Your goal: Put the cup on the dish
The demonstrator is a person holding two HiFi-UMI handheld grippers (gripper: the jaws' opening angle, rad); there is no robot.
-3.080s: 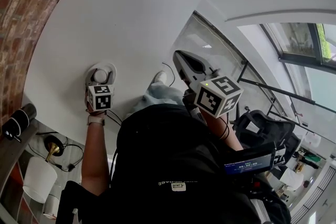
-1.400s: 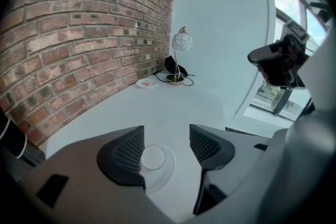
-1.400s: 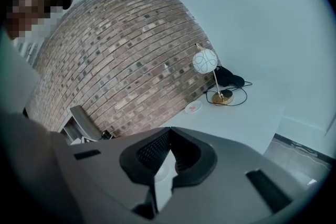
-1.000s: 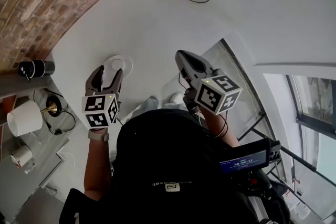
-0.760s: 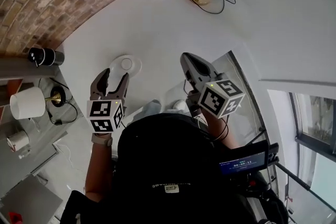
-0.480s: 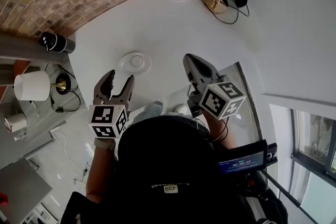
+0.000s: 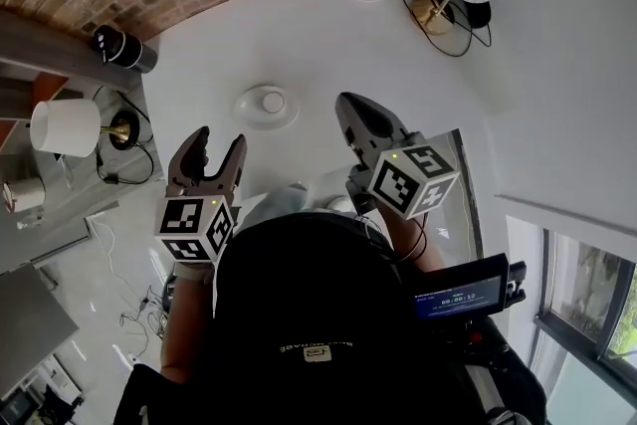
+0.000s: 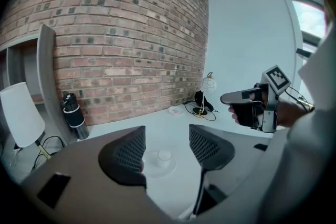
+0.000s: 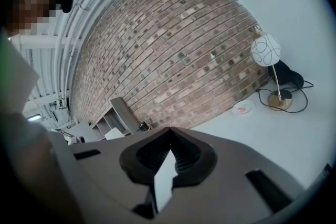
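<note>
White cup [image 7: 272, 101] on white dish [image 7: 248, 106]

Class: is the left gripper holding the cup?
No, the left gripper is open and empty; the cup sits on the dish.

Cup [image 7: 273, 102]: small, white, upright, mouth up. Too small to tell if it has a handle. It sits on the dish [image 7: 251, 106], near the dish's middle, a touch toward its 3 o'clock side in the head view.

Dish: white, round, shallow, plain. It lies flat on the white surface [image 7: 328, 45], with a bare rim showing all around the cup.

Head view: the pair sits at about 11 o'clock from frame centre.

Left gripper view: the pair sits at 6 o'clock, just below centre. The cup [image 8: 164, 155] stands toward the far side of the dish [image 8: 158, 168]. The dish's 9 o'clock edge is hidden.

Cup and dish touch. Neither is tilted.
</note>
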